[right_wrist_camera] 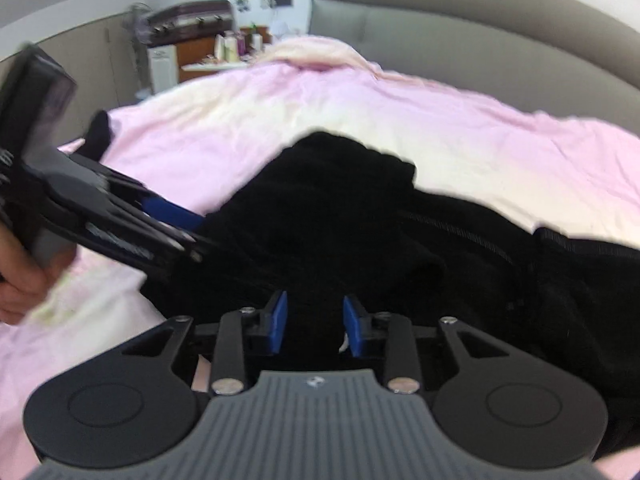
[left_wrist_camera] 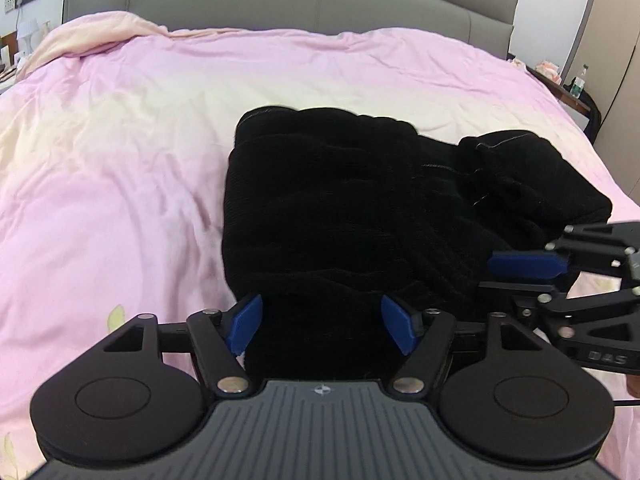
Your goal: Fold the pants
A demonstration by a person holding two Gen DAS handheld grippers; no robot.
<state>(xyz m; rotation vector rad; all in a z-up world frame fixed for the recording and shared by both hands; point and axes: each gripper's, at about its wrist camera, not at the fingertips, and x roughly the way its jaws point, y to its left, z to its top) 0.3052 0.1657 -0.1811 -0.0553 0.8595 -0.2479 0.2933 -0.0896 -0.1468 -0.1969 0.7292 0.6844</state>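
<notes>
Black knit pants [left_wrist_camera: 336, 208], bunched and part-folded, lie on the pink duvet [left_wrist_camera: 120, 160] directly ahead of both grippers, near edge right at the fingertips. Long axis runs across the left wrist view: thick folded stack to the left, looser lump w/ a pale seam trailing off to the right. Left gripper [left_wrist_camera: 322, 326]: blue pads wide apart, black cloth between them but pads not visibly pressing, so reads as not clamped. Right gripper [left_wrist_camera: 520, 266] comes in from the right, low over the pants' near right corner. In its own view [right_wrist_camera: 315, 326] pads stand narrower, black cloth in the gap; view is blurred, can't tell if they pinch it. Both about equally near; left sits at the stack end, right at the loose end. Judgement: next fold likely goes along the long axis, loose end over the stack. Headboard [left_wrist_camera: 280, 4] well beyond.
</notes>
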